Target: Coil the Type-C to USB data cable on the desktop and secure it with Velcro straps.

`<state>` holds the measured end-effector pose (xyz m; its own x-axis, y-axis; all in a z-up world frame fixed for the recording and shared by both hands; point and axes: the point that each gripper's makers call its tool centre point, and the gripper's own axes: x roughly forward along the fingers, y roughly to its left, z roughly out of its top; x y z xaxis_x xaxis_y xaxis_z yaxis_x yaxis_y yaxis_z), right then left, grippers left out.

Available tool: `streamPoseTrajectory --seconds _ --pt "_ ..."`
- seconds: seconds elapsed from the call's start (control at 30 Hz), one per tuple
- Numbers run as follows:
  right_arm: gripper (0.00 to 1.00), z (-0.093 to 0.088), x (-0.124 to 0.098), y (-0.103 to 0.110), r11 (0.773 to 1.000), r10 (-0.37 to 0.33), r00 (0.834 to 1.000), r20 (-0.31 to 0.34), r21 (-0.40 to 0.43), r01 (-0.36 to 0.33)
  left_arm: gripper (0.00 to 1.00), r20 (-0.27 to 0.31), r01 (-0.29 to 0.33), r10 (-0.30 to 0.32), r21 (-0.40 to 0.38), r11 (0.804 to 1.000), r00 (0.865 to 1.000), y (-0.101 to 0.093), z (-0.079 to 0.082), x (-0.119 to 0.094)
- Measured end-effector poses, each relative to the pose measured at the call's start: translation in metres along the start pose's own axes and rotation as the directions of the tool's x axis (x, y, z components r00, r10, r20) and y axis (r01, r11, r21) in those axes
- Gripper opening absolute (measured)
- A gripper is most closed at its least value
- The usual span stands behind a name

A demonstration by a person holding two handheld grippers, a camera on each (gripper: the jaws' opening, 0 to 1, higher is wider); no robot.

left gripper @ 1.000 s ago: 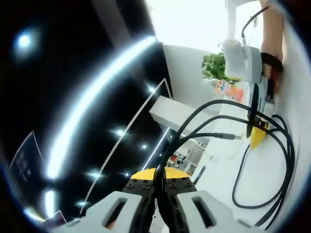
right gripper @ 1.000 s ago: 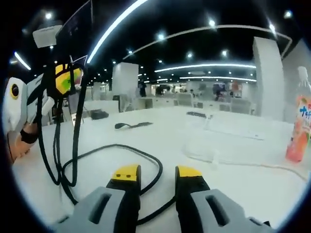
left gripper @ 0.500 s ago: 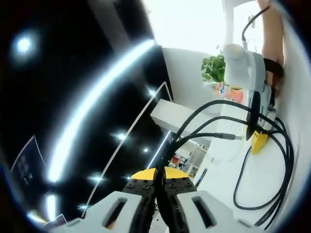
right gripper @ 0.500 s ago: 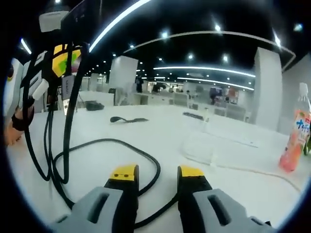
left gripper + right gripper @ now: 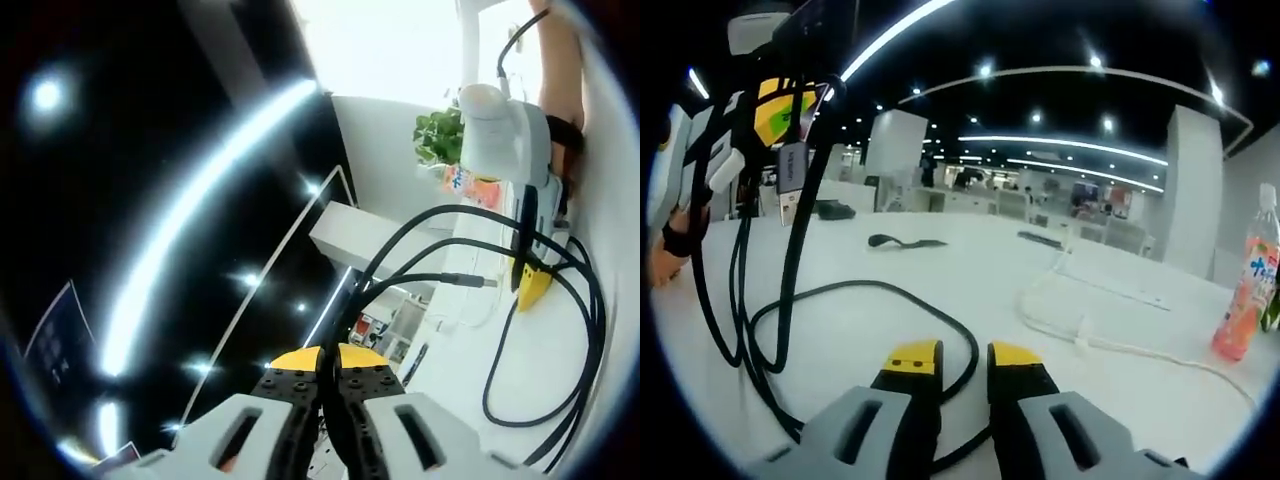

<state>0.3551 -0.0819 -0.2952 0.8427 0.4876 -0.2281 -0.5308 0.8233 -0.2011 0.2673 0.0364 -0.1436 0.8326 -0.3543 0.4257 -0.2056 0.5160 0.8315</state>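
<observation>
Narrowing since a second ago, the right gripper (image 5: pixel 952 358) hangs unclamped over the desk (image 5: pixel 970 275); the left gripper (image 5: pixel 329 372) stays clamped on the black cable (image 5: pixel 420 225), coil unfinished, strap (image 5: pixel 902 242) waiting.

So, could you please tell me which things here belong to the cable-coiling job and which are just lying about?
Job:
- black looped data cable
- left gripper, shut on it
- right gripper
- dark strap on the table

Lying about:
- white cable
- orange drink bottle
- green potted plant

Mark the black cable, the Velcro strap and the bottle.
Black cable (image 5: pixel 930 305): right gripper view, on the loop lying on the desk.
Velcro strap (image 5: pixel 902 241): right gripper view, its middle.
Bottle (image 5: pixel 1241 310): right gripper view, its orange body.
</observation>
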Motion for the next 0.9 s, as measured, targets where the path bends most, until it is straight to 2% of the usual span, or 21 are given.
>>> streamPoseTrajectory --seconds 0.27,0.33,0.47,0.67,0.77,0.9 --pt "0.09 -0.001 0.0 0.001 1.0 -0.002 1.0 -0.009 -0.006 0.002 0.04 0.001 0.004 -0.004 0.0 1.0 1.0 -0.001 0.001 0.0" --pt "0.03 -0.001 0.0 0.002 1.0 -0.002 1.0 -0.008 -0.009 0.002 0.04 0.002 0.005 -0.005 0.002 1.0 1.0 -0.002 0.001 0.0" --pt "0.01 -0.001 -0.001 0.004 1.0 -0.002 1.0 -0.014 -0.007 0.002 0.04 -0.001 0.006 -0.006 0.005 1.0 1.0 -0.002 0.0 0.0" --pt "0.03 -0.001 -0.001 0.003 1.0 -0.008 1.0 -0.017 -0.006 0.007 0.04 -0.004 0.006 -0.006 0.006 1.0 1.0 -0.001 -0.001 0.0" --pt "0.15 0.007 -0.002 -0.001 0.996 -0.008 1.0 0.026 0.087 0.006 0.04 -0.001 0.005 -0.005 0.006 1.0 1.0 -0.001 0.0 -0.001" --pt "0.15 0.007 -0.004 -0.007 0.991 -0.011 0.999 0.032 0.132 0.007 0.04 -0.005 0.004 -0.004 -0.007 1.0 1.0 0.001 -0.001 -0.001"
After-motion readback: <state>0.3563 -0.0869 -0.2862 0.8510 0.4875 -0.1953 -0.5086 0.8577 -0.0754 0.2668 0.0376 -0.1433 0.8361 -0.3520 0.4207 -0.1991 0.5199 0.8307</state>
